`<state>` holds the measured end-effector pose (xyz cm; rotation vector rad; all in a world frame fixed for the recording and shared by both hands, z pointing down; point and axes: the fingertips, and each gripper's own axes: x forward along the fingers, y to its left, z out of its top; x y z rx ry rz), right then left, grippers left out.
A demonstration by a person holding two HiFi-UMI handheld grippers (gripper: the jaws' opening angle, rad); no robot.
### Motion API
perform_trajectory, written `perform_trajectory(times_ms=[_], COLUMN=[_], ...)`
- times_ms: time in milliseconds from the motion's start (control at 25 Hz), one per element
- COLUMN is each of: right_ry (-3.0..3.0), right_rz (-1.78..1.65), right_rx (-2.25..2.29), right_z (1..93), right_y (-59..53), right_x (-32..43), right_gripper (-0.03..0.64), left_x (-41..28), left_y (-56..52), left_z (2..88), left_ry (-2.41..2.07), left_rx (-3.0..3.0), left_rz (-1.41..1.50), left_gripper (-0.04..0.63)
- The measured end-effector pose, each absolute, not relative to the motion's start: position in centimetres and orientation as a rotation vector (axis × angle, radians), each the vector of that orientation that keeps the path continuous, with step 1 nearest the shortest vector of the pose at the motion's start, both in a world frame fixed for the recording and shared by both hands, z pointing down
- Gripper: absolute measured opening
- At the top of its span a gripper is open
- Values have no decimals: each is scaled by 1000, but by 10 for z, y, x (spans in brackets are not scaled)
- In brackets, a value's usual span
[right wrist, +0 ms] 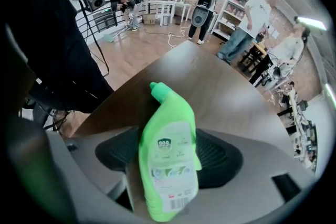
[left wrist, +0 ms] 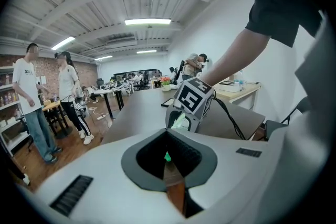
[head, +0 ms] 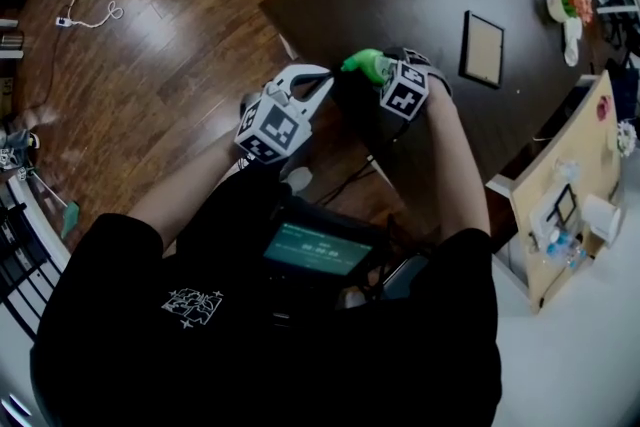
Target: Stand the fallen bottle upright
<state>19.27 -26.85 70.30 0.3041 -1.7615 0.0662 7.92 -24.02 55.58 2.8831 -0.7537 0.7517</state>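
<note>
Holding the right tongs (right wrist: 169, 153) wide open astride the green bottle (right wrist: 167, 131), apparently lying on the desk (right wrist: 231, 97), not gripping yet. Holding the left tongs (left wrist: 168, 156) closed, empty. Leaving gripping and standing upright undone.

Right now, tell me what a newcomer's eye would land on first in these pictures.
The bright green bottle stands out most, lying on the dark table between the open jaws of the right tool. In the head view, the black-and-white marker cubes catch the eye next, with a picture frame farther along the table.
</note>
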Motion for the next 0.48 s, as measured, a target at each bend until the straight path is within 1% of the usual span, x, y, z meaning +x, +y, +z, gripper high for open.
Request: perform_trajectory(times_ms=[80,400,480], right_ry=[-1761,-1669,-1660], right_rz=[68,73,68], right_rx=[283,225,208], right_z=[705,723,726], right_y=[-268,-267,-266], right_x=[191,197,198], right_gripper=[367,436,442], left_x=[79,78,77], left_y=[-242,-249,-250], left_z=[556,558,558], left_ry=[-754,-777,-776], left_rx=[2877,2865,2861], left_rz=[755,746,751], left_gripper=[2,2,2])
